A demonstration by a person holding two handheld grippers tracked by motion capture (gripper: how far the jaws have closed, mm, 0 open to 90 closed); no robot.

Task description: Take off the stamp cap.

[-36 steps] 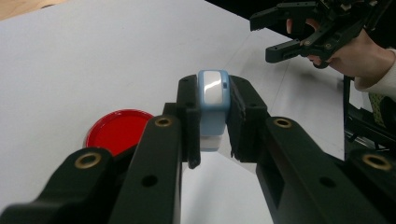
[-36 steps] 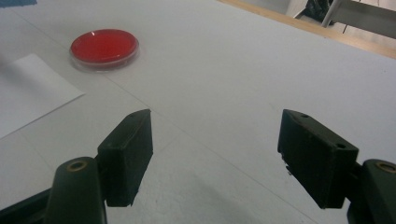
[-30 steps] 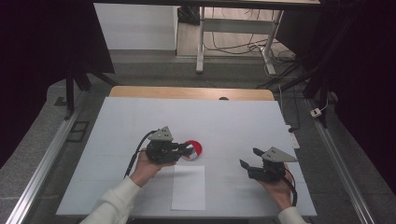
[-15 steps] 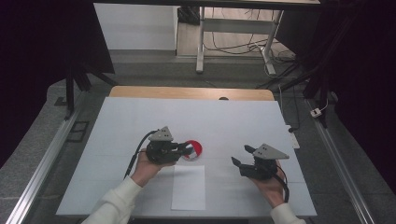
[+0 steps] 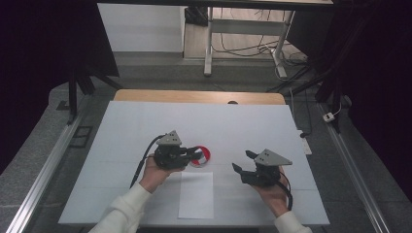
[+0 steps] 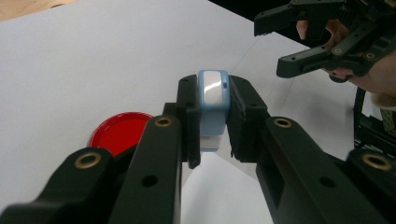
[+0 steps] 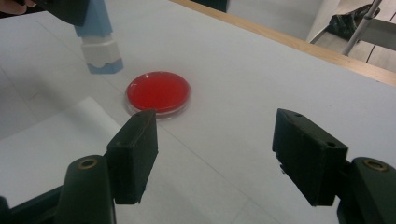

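On the big white table (image 5: 145,121), a sheet of white paper (image 5: 196,194) lies by the near edge, and a round red dish (image 7: 158,92) sits just past it, near the middle. The left tool (image 6: 212,119) is squeezed tight on a small blue and white block (image 6: 212,102), held just above the table right beside the dish, so a wobble could knock the block into the dish and push it or spill the red stuff. The right tool (image 7: 215,140) is wide open with nothing in it, pointing at the dish from the right; if it comes in fast, it could bump the dish or hit the left tool.
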